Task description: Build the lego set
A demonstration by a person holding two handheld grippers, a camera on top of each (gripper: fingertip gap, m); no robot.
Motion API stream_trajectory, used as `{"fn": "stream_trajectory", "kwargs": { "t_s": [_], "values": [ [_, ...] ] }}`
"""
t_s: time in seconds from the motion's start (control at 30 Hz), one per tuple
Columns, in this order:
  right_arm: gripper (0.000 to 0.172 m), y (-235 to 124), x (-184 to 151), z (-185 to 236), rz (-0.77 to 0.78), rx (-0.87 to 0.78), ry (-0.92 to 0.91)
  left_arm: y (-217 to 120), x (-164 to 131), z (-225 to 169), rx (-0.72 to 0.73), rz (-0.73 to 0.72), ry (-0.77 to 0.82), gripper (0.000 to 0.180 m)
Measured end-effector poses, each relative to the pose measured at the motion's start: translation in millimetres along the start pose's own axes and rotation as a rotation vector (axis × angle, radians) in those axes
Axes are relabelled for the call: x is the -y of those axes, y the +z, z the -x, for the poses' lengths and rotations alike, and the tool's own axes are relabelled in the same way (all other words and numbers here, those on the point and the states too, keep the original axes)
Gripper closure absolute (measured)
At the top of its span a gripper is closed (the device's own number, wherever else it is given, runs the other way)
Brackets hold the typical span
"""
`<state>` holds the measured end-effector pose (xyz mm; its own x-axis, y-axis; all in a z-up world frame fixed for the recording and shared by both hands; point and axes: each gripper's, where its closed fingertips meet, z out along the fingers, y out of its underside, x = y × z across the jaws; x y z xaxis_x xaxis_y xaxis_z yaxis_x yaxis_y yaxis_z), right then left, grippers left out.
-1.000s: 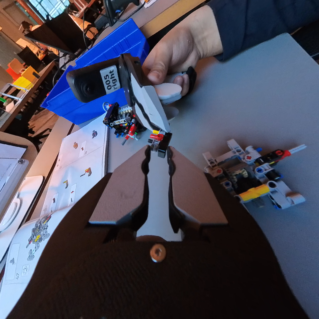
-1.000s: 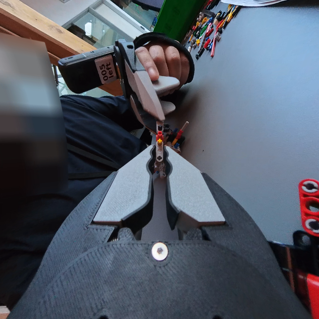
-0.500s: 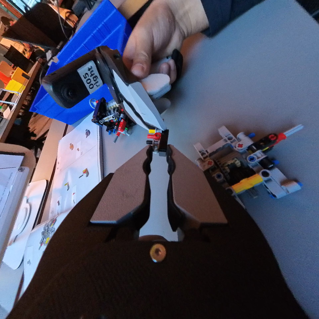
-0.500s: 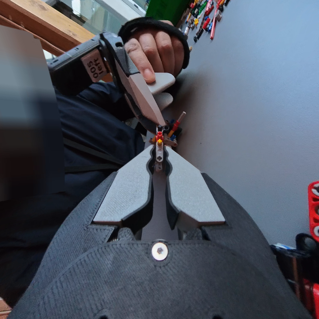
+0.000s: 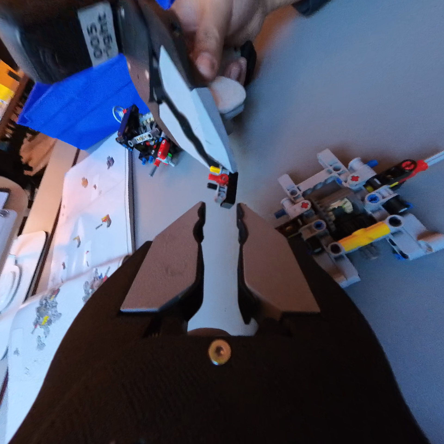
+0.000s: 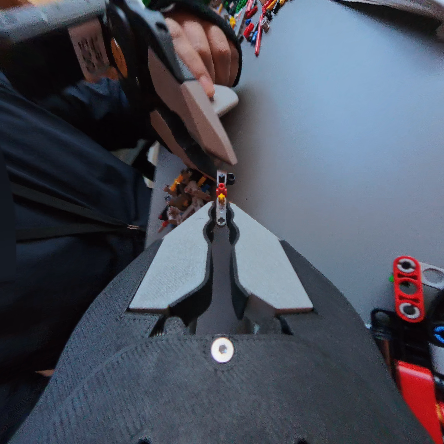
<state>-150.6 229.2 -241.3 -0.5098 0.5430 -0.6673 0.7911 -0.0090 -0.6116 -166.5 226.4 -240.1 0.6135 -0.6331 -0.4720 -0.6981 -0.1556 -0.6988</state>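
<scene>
Above the grey table (image 5: 336,84), right gripper (image 6: 221,204) pinched a small brick sub-assembly (image 5: 223,185) by its white beam; left gripper (image 5: 220,206) stood parted, empty, just short of it.

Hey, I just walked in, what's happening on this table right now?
A person holds a gripper in each hand over a grey table. The right gripper pinches a small brick sub-assembly by its white beam. The left gripper sits open just short of its black piece. A larger white-and-yellow build and an instruction booklet lie nearby.
</scene>
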Motion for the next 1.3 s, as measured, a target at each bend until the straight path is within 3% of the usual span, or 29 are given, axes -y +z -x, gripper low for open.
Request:
{"fn": "stream_trajectory", "kwargs": {
  "t_s": [0.13, 0.27, 0.4, 0.5, 0.7, 0.87, 1.07, 1.3],
  "values": [
    [0.167, -2, -11, -24, 0.107, -0.255, -0.192, -2, -7, 11, 0.008, 0.011, -0.149, 0.154],
    [0.167, 1, -12, -23, 0.145, -0.331, -0.361, -1, -17, 19, 0.028, 0.041, -0.277, 0.155],
    [0.165, 3, -11, -26, 0.186, -0.456, -0.540, 1, -22, 22, 0.058, 0.076, -0.295, 0.153],
    [0.151, 4, -10, -22, 0.169, -0.449, -0.572, 0, -23, 23, 0.063, 0.074, -0.309, 0.154],
    [0.142, -10, 8, -4, 0.014, -0.355, -0.547, -4, -24, 31, 0.125, 0.068, -0.329, 0.159],
    [0.129, -38, 40, 7, -0.220, -0.361, -0.561, -9, -21, 39, 0.178, 0.043, -0.315, 0.178],
    [0.119, -56, 55, -2, -0.322, -0.468, -0.583, -13, -20, 49, 0.221, 0.012, -0.354, 0.162],
    [0.119, -76, 70, -15, -0.435, -0.614, -0.619, -24, -15, 69, 0.309, -0.056, -0.363, 0.165]
  ]
}}
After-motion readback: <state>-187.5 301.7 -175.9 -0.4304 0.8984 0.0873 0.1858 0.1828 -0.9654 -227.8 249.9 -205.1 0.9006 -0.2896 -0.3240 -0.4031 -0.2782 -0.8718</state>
